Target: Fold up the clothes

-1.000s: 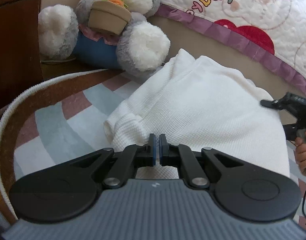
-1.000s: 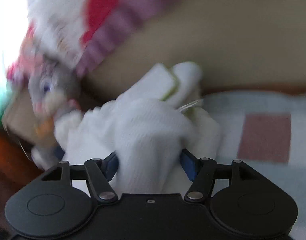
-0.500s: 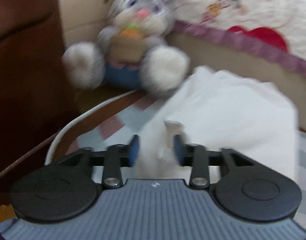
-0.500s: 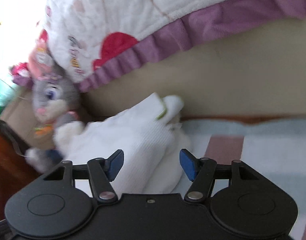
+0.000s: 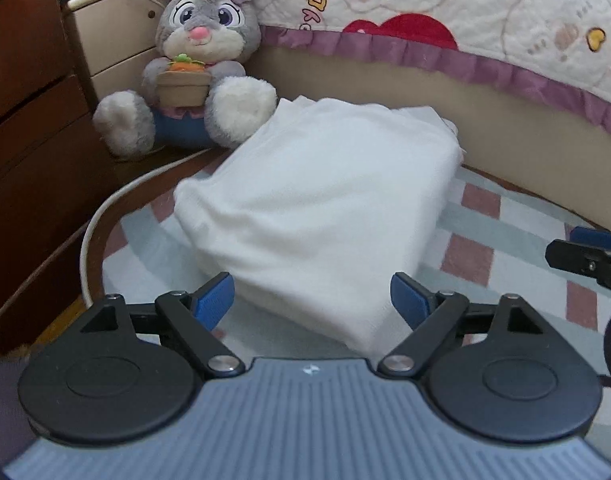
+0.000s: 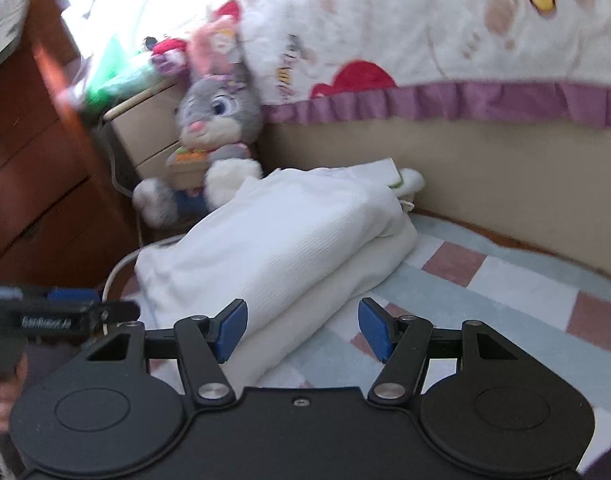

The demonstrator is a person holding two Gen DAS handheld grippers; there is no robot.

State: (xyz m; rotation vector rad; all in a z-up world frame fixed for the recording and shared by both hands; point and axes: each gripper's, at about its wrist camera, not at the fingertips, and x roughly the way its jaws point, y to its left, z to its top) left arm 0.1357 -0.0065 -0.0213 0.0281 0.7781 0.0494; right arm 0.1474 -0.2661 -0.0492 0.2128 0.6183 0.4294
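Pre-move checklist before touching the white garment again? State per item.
1. Left claw free of cloth: ok, jaws opening, pads off the fabric.
2. Right claw free of cloth: ok, open, nothing gripped.
3. White garment folded flat on the rug: ok, bundled.
4. Far end tidy: not ok, loose pieces stick out.
5. Plush rabbit apart from garment: cannot tell, its foot sits right beside the cloth.

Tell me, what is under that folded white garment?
The garment lies on a checked rug of pale blue, white and pink squares. Whatever sits directly beneath its middle is covered.
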